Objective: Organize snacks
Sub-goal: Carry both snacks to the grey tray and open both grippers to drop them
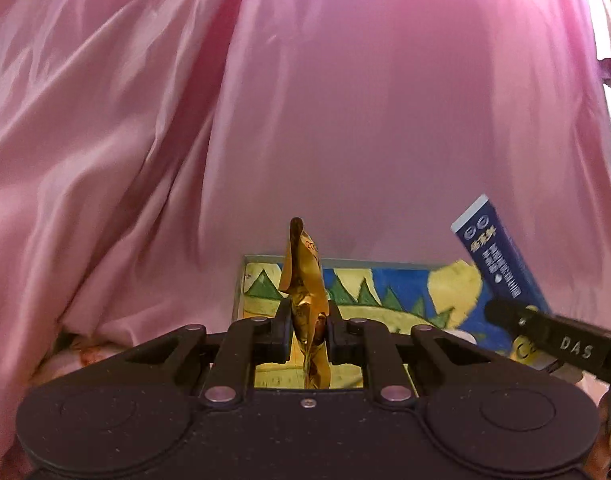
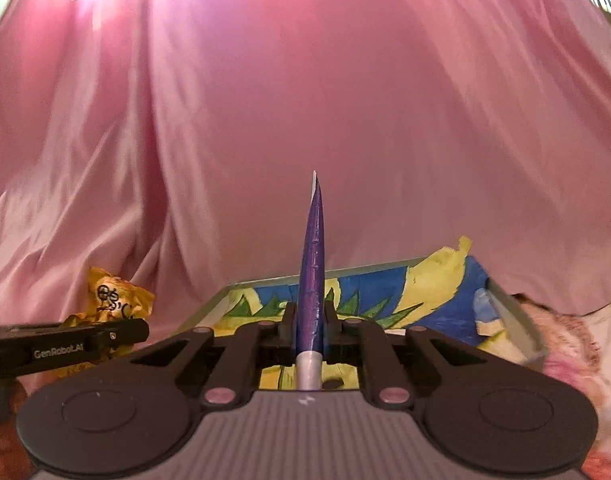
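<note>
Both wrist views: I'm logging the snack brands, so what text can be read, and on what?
"DAS": on the right gripper arm, left wrist view.
"GenRobot.AI": on the left gripper arm, right wrist view.
"20": partial digits on the gold wrapper.
Blue packet: white print and two round marks, too blurred to read.
Gold wrapper in the right wrist view: black marks, unreadable.

Backdrop: the draped pink satin cloth (image 1: pixel 305 120) hangs behind everything and spreads under the box.
Box: the shallow painted cardboard box (image 1: pixel 405 292) lies on the cloth, below and ahead of both grippers.
Left gripper (image 1: pixel 307 326): above the box's left part, with the crumpled gold foil snack wrapper (image 1: pixel 303 280) between its fingers, standing up.
Right gripper (image 2: pixel 310 330): to the right of the left one, with the flat dark-blue snack packet (image 2: pixel 312 264) edge-on between its fingers, above the box.
</note>
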The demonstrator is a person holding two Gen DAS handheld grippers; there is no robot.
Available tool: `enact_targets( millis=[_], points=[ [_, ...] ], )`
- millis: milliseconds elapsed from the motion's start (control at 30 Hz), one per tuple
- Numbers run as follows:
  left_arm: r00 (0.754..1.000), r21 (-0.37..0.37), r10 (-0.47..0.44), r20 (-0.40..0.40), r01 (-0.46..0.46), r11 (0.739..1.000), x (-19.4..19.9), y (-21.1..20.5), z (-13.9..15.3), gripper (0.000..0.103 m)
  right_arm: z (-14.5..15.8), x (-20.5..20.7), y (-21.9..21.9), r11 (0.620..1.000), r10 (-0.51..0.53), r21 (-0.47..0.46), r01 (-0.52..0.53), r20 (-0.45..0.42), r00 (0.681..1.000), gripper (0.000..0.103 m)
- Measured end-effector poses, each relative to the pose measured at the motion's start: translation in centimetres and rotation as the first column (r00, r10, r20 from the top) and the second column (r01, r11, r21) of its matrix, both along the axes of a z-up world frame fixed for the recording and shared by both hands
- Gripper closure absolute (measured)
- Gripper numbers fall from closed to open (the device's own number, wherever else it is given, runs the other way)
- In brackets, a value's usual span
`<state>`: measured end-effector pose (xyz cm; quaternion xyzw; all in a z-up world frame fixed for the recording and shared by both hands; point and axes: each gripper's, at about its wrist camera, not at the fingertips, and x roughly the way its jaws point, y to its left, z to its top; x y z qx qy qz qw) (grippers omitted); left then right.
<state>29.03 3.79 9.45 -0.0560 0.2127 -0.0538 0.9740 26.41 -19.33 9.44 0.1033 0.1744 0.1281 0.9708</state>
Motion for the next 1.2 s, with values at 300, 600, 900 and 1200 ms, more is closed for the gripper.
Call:
enact_targets(
  millis=[300,600,900,1200],
  points=[
    [0.994,-0.048,-0.006,-0.105,0.001,0.999,4.1,0.6,-3.3,0.086,-3.2,6.2,0.4,0.998,0.011,0.061,-0.003,-0.132,0.991,0.090],
    [0.990,-0.055,-0.027,-0.138,0.019,0.998,5.2,0.9,-4.3,0.080,-4.5,7.2,1.1,0.998,0.038,0.045,-0.031,-0.174,0.984,0.090],
    [0.995,-0.029,-0.006,-0.103,0.003,1.000,3.2,0.6,-3.7,0.035,-4.0,6.2,1.1,0.999,-0.024,-0.032,0.020,-0.133,0.991,0.047],
    [0.999,-0.021,0.037,-0.004,-0.037,0.999,-0.6,1.1,-1.5,0.005,-1.9,2.9,0.2,0.988,-0.082,-0.132,0.080,-0.010,0.997,0.016]
  ],
)
